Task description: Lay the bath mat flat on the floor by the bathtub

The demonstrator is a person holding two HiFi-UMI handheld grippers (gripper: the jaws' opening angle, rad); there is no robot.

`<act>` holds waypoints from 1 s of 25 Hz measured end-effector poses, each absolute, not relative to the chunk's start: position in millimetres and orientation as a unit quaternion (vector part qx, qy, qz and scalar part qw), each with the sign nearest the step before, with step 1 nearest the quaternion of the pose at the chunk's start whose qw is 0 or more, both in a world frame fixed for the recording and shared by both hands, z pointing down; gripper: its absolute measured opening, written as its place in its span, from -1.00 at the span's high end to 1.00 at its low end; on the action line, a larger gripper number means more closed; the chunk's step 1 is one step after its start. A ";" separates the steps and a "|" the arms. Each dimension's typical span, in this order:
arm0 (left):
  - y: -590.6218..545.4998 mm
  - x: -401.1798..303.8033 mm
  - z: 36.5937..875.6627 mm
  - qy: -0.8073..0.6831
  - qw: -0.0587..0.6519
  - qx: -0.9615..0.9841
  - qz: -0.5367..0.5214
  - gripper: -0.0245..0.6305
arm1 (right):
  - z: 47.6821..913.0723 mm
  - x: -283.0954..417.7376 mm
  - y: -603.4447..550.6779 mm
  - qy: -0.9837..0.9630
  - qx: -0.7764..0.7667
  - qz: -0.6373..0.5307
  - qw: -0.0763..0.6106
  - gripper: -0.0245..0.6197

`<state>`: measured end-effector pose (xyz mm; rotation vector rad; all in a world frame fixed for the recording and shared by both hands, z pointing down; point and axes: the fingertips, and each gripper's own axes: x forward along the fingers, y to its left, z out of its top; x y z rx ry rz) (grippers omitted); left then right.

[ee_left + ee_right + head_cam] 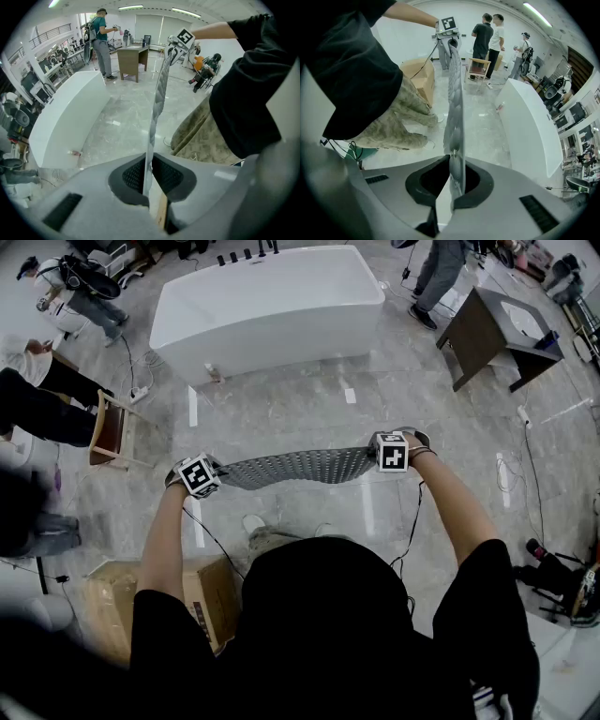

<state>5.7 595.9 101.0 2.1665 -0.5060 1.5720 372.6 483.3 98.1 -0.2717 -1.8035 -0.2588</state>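
Note:
A grey perforated bath mat (295, 467) hangs stretched between my two grippers, held in the air in front of me above the floor. My left gripper (199, 475) is shut on the mat's left end (146, 173). At the other end, my right gripper (392, 452) is shut on the mat (454, 173). Both point steeply down. The white bathtub (267, 310) stands farther ahead, apart from the mat, with bare marble floor (309, 404) between. Each gripper view shows the mat (159, 93) edge-on, running to the opposite gripper.
A wooden chair (111, 432) stands to the left and a cardboard box (131, 596) by my left leg. A dark vanity unit (497, 334) sits at the right back. Several people stand around the room's edges. Cables (534, 484) lie on the floor at right.

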 end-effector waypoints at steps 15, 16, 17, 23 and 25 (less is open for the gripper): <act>602.3 26.5 101.8 -0.190 0.212 0.772 0.568 0.83 | 104.4 399.5 495.1 -0.784 -0.105 -0.102 0.603 0.85; 601.0 26.4 103.7 -0.187 0.212 0.773 0.568 0.83 | 105.5 399.3 494.0 -0.785 -0.104 -0.100 0.602 0.85; 599.4 26.2 105.6 -0.183 0.212 0.774 0.568 0.83 | 107.5 399.3 492.1 -0.785 -0.101 -0.097 0.603 0.85; 578.6 13.1 113.7 -0.168 0.205 0.778 0.569 0.83 | 115.8 388.2 480.1 -0.782 -0.094 -0.080 0.610 0.85; 565.1 8.1 114.9 -0.168 0.203 0.783 0.564 0.83 | 115.2 385.1 468.6 -0.780 -0.093 -0.082 0.614 0.85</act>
